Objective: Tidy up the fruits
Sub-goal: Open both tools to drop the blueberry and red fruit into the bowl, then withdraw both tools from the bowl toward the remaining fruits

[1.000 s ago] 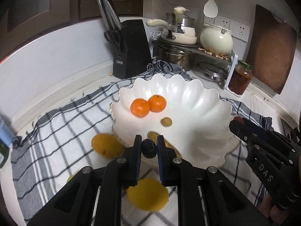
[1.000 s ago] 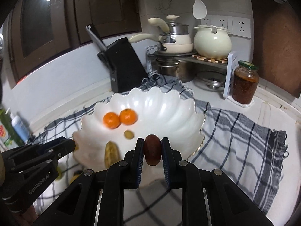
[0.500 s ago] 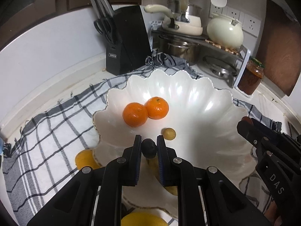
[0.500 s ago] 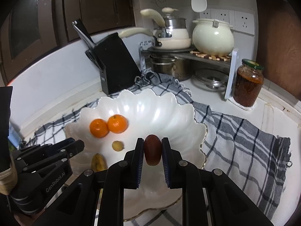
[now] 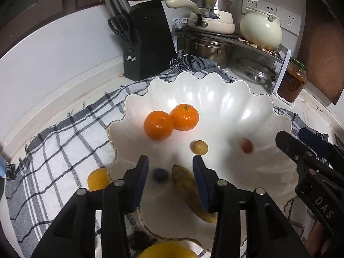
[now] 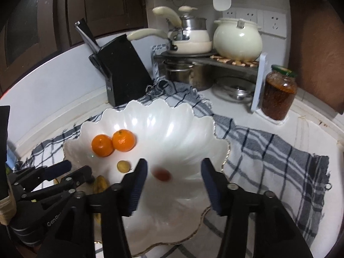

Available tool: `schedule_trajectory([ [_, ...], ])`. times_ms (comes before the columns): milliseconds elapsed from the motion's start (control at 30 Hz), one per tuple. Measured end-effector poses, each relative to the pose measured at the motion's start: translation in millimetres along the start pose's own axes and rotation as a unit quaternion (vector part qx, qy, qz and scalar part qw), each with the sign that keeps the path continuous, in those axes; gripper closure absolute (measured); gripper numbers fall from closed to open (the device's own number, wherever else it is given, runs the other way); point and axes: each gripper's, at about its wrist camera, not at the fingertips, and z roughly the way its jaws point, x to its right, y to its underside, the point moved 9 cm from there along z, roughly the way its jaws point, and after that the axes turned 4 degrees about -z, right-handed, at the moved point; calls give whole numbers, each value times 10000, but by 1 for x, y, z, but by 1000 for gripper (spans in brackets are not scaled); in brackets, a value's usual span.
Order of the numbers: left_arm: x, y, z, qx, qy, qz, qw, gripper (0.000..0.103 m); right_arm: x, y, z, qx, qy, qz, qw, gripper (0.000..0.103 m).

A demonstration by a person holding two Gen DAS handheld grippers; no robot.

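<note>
Both grippers hang over a scalloped white bowl point(image 5: 268, 105) as their jaws open, letting go of fruit. The left gripper point(image 5: 171, 172) stands partly open and empty: a small dark berry point(image 5: 160, 174), blurred, lies in the bowl between its fingers, nearer the left one, touching neither. A banana point(image 5: 189, 191) runs lengthwise beside it under the right finger. The right gripper point(image 6: 174, 172) is likewise partly open and empty, a blurred red fruit point(image 6: 162, 174) between its fingers, closer to the left one. Two oranges point(image 5: 169, 121) and a small yellow-brown fruit point(image 5: 200, 147) sit just ahead. Yellow fruit point(image 5: 97, 178) waits outside the rim, nearest the left gripper, on a checked cloth point(image 6: 268, 150) spread over a kitchen counter.
</note>
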Motion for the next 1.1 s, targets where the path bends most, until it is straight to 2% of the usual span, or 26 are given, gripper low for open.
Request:
schedule_trajectory([
  [67, -2, -1, -6, 64, -46, -21, 10000, 49, 2, -2, -4, 42, 80, 25, 10000, 31],
  [167, -8, -3, -15, 166, -126, -67, 9998, 37, 3, -5, -12, 124, 186, 29, 9997, 22],
  [233, -13, -4, -21, 217, -169, -107, 9996, 36, 3, -6, -17, 150, 258, 13, 9996, 18],
  [733, -37, 5, -78, 615, -205, -361, 9972, 35, -19, -5, -64, 388, 290, -98, 9988, 18],
  [1100, -62, 28, -111, 769, -325, -586, 9948, 35, -42, 7, -92, 461, 224, -329, 9981, 18],
])
